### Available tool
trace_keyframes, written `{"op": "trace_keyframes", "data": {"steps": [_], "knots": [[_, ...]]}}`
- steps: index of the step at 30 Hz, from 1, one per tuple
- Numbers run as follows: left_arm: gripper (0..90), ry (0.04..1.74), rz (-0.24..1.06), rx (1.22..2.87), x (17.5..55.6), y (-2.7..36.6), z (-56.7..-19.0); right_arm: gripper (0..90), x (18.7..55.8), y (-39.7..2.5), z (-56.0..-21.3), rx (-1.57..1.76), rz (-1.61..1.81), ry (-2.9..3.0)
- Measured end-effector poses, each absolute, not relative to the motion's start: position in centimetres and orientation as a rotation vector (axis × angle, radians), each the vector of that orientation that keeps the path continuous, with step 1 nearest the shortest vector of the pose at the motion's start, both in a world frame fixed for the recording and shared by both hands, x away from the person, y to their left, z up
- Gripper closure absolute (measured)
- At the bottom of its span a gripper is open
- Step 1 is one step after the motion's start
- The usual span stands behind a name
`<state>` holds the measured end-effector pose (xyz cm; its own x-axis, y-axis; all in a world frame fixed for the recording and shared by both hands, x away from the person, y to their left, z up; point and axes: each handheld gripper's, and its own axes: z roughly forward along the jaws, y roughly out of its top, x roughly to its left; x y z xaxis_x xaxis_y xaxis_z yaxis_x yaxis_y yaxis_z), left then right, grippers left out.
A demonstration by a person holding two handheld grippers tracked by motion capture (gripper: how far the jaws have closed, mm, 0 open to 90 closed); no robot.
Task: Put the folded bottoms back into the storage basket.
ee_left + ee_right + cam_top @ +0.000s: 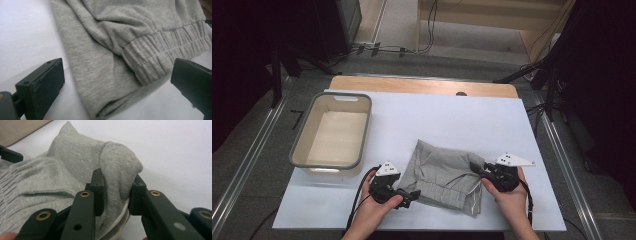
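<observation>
Grey sweatpants lie folded and rumpled on the white table, toward its near edge, between the person's two hands. From the garment, the right gripper sits at about three o'clock and the left gripper at about seven o'clock. In the right gripper view, the fingers are pinching a raised fold of the grey cloth, with a white drawstring running down just below the pinch. In the left gripper view, the left gripper's fingers are spread wide and hold nothing; the folded corner of the sweatpants lies between them on the table, and the ribbed elastic band of the garment runs toward two o'clock. The cloth does not appear to touch either finger there. A beige basin with a grey rim stands on the table at about ten o'clock from the sweatpants, well apart from them.
</observation>
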<state>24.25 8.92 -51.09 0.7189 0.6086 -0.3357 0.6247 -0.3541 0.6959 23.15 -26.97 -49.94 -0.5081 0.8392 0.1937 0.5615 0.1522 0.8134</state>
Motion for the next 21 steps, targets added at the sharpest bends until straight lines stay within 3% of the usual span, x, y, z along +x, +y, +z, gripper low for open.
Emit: {"op": "trace_keyframes", "data": {"steps": [6,15,17,21], "knots": [[0.0,0.979,0.03,2.057,23.7,7.9,-51.2,69.4,22.8,-27.1,-50.1,1.354,1.287,2.122],[0.0,1.007,-0.007,1.999,23.4,6.9,-51.3,69.5,22.8,-26.9,-50.4,1.353,1.284,2.116],[8.2,1.016,0.029,2.003,23.3,6.7,-51.3,69.5,22.8,-26.8,-50.4,1.354,1.283,2.115],[14.4,1.029,0.042,1.997,23.2,6.5,-51.3,69.5,22.8,-26.8,-50.4,1.344,1.279,2.116]]}}
